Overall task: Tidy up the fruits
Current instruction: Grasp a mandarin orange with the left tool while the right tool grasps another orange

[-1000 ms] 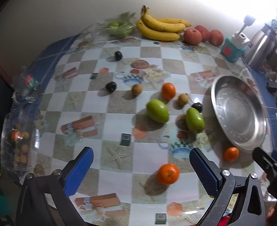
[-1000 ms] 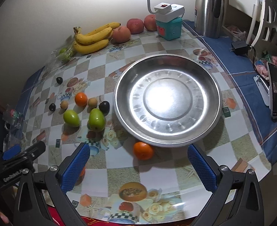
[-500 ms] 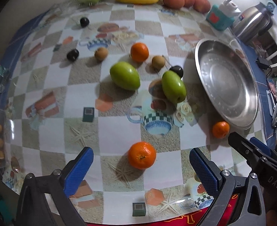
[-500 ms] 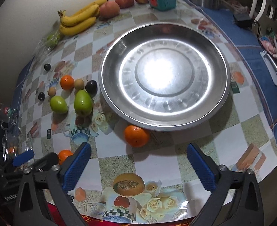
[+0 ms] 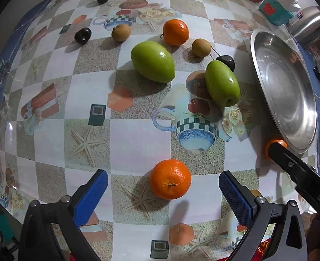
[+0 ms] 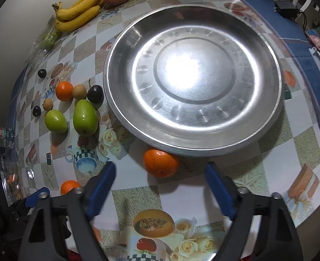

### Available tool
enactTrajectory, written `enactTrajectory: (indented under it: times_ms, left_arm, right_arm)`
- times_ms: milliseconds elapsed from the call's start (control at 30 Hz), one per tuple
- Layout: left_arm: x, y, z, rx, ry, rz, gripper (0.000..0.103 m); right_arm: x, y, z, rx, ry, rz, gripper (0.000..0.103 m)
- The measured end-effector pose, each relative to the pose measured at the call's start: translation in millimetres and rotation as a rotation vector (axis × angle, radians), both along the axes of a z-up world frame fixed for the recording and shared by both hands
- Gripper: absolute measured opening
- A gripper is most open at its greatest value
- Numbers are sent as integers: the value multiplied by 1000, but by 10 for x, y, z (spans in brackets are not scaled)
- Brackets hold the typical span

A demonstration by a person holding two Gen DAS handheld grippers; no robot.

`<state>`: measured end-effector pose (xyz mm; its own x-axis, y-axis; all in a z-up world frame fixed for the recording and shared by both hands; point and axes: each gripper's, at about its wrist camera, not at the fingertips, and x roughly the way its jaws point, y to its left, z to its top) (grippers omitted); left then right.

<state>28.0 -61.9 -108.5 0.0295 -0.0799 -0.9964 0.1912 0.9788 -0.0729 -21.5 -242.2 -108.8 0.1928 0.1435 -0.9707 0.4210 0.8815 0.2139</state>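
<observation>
My left claw (image 5: 163,187) hangs low with its blue-padded fingers (image 5: 90,195) spread wide, nothing between them touching either pad. My right claw (image 6: 160,182) is likewise spread, pads (image 6: 101,189) apart and gripping nothing. From the left wrist view, the right claw's black finger juts in at four o'clock; from the right wrist view, the left claw shows at eight o'clock.

Two close downward wrist views, shared tablecloth (image 5: 138,139)
</observation>
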Motion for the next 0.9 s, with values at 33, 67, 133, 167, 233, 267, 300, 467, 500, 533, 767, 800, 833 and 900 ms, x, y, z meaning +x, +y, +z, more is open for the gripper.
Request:
enactTrajectory:
  times_ms: [33,67,133,167,233,267,300,467,500,533,767,800,833,900]
  left_arm:
    - [6,-21,-31,0,8,0,102]
    - [17,-38,-68,1,13,7,102]
    - [37,-36,-135,-4,24,17,95]
    - [64,-6,-206,-6,27,19,88]
    - [74,0,-282,-8,43,24,83]
    - [78,2,-317,-13,51,25,77]
    - [77,14,-341,-18,56,25,74]
    - [88,41,-453,-25,60,31,49]
    - [89,37,-459,-33,61,28,47]
    - [78,10,-438,-35,61,26,43]
    - [97,-78,-587,-22,49,22,43]
    - [63,-68,-556,-23,50,23,43]
    - [64,-71,-574,-23,49,24,43]
    - [48,-73,-578,-13,40,28,43]
  right_arm:
    - [13,6,-19,-1,5,-2,80]
    - [21,6,-30,1,6,-4,79]
    - [29,-5,-43,9,5,-8,70]
    - [38,-6,-51,9,7,-11,68]
    - [39,-16,-67,7,9,-14,66]
    - [46,-23,-74,3,9,-20,65]
    - [39,-33,-69,-1,7,-24,64]
    - [61,-37,-86,-4,1,-32,55]
    - [61,-44,-92,-5,2,-34,53]
    - [64,-46,-100,-5,3,-36,50]
    - [54,-91,-126,4,1,-59,43]
    - [47,-92,-122,6,-1,-59,42]
    - [50,-91,-123,10,-4,-59,39]
    - [31,-102,-115,11,-6,-60,39]
